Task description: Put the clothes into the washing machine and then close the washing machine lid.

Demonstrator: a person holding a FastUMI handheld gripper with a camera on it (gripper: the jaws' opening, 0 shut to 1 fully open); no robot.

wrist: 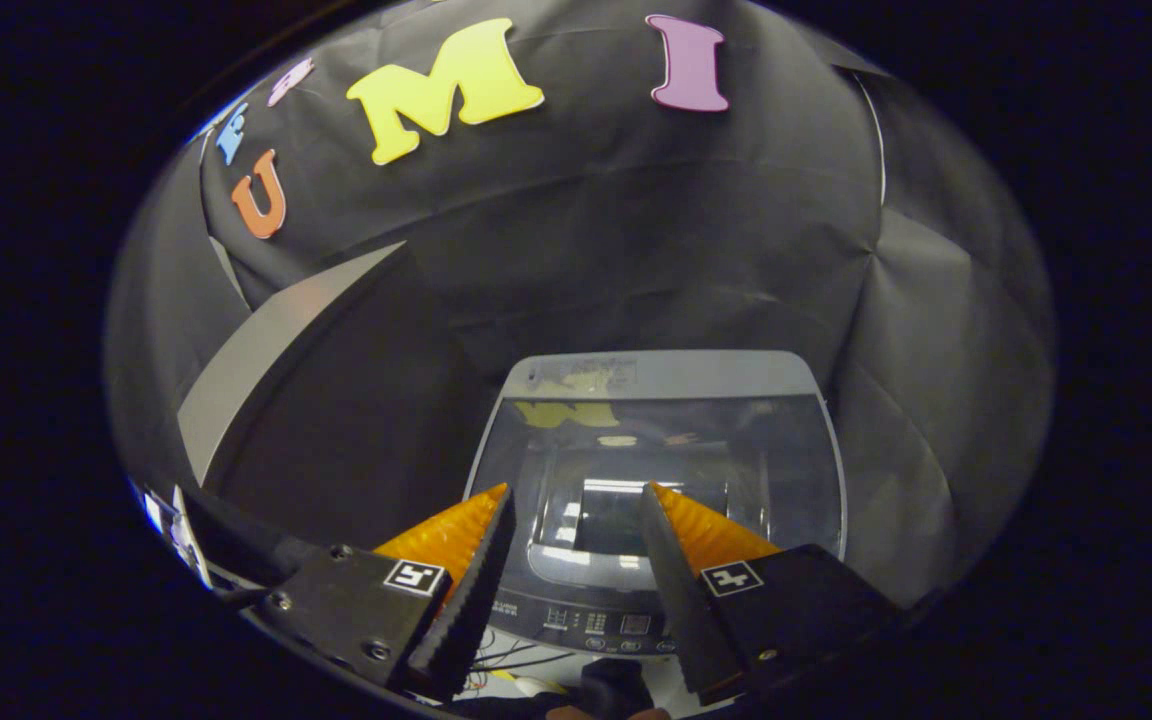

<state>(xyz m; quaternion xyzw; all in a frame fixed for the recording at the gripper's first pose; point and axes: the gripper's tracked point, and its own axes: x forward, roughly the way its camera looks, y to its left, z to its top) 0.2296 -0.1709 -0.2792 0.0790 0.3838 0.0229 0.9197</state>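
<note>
The claw (576,500) hangs released and empty, its fingers spread above the washing machine (656,480). The glass lid (656,450) lies shut just ahead of them, control panel (596,622) nearest. Black cloth wall (636,250) stands close behind and beside the machine

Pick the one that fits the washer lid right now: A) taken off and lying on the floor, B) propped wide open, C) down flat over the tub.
C: the glass lid lies flat on the washer, reflecting the booth, beyond the open, empty tongs.
</note>
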